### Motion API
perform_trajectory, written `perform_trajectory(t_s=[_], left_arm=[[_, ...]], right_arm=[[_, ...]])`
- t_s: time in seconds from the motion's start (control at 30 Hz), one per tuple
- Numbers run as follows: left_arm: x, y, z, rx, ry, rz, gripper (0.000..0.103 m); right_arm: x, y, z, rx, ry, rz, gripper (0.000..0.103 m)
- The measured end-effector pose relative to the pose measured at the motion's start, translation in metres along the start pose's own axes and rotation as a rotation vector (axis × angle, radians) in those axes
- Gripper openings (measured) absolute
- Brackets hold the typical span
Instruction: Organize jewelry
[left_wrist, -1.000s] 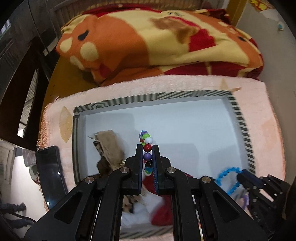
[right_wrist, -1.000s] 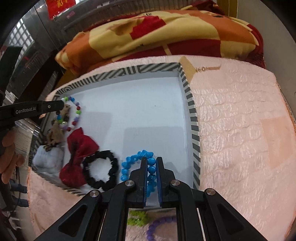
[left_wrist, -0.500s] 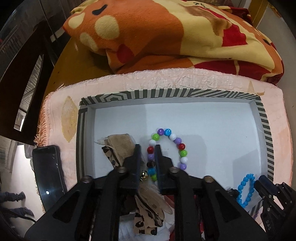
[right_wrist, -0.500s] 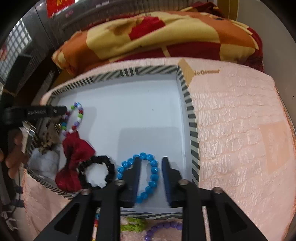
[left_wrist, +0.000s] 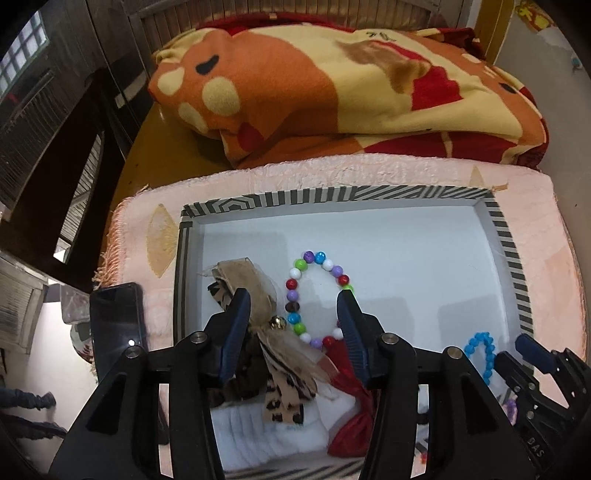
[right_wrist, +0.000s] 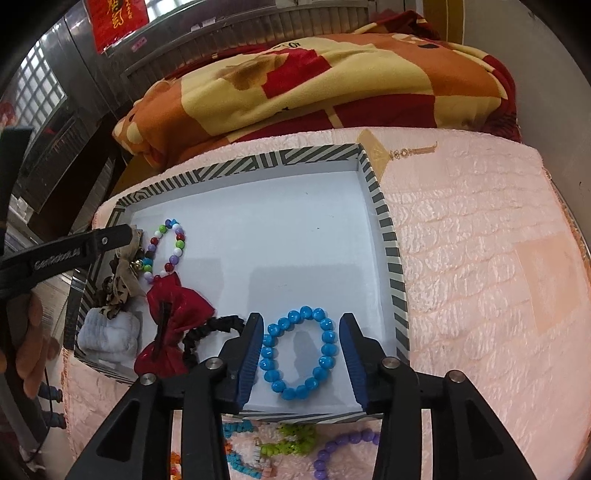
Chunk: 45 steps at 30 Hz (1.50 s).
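Observation:
A striped-rim box (left_wrist: 332, 194) (right_wrist: 384, 225) with a white floor lies on a pink mat. A multicoloured bead bracelet (left_wrist: 320, 264) (right_wrist: 173, 254) lies flat inside at the left. My left gripper (left_wrist: 293, 299) is open and empty over its near half. A blue bead bracelet (right_wrist: 297, 352) (left_wrist: 480, 349) lies in the box's near right corner. My right gripper (right_wrist: 301, 325) is open around it, not touching.
In the box's near left lie a leopard bow with a bell (left_wrist: 258, 291), a red bow (right_wrist: 173, 314), a black scrunchie (right_wrist: 207, 332) and a white scrunchie (right_wrist: 107, 332). A purple bracelet (right_wrist: 343, 443) and green beads (right_wrist: 288, 439) lie on the mat. A phone (left_wrist: 114, 317) lies left; a blanket (left_wrist: 332, 85) behind.
Both grippers have opened. The left one let the multicoloured bracelet down onto the box floor; the right one released the blue bracelet in the near right corner.

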<state>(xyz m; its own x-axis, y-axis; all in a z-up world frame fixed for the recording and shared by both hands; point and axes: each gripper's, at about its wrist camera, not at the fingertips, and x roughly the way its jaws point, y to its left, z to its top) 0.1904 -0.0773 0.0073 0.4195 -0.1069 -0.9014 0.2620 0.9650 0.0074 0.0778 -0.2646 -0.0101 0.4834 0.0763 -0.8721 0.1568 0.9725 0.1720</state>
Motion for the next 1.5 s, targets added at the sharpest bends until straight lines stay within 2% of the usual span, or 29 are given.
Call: perform_trajectory(t_s=[0.3,0.57,1.07,1.5], left_arm=[[-0.030,-0.007,-0.025,-0.006,-0.050,0.012,0.049],[-0.060,-0.016,-0.064,-0.002,-0.098,0.027,0.049],[-0.097,-0.042,-0.146,-0.035,-0.077,0.030,0.049],[-0.120,-0.069,-0.200,-0.048,-0.071,0.023,0.049]], right_arm=[[-0.020,0.003,-0.012,0.022,-0.022,0.005,0.042],[-0.045,0.003,-0.038,0.028,-0.050,0.009,0.049],[-0.086,-0.012,-0.104,0.021,-0.049,0.007,0.054],[-0.117,-0.032,-0.149,0.016,-0.052,0.005,0.055]])
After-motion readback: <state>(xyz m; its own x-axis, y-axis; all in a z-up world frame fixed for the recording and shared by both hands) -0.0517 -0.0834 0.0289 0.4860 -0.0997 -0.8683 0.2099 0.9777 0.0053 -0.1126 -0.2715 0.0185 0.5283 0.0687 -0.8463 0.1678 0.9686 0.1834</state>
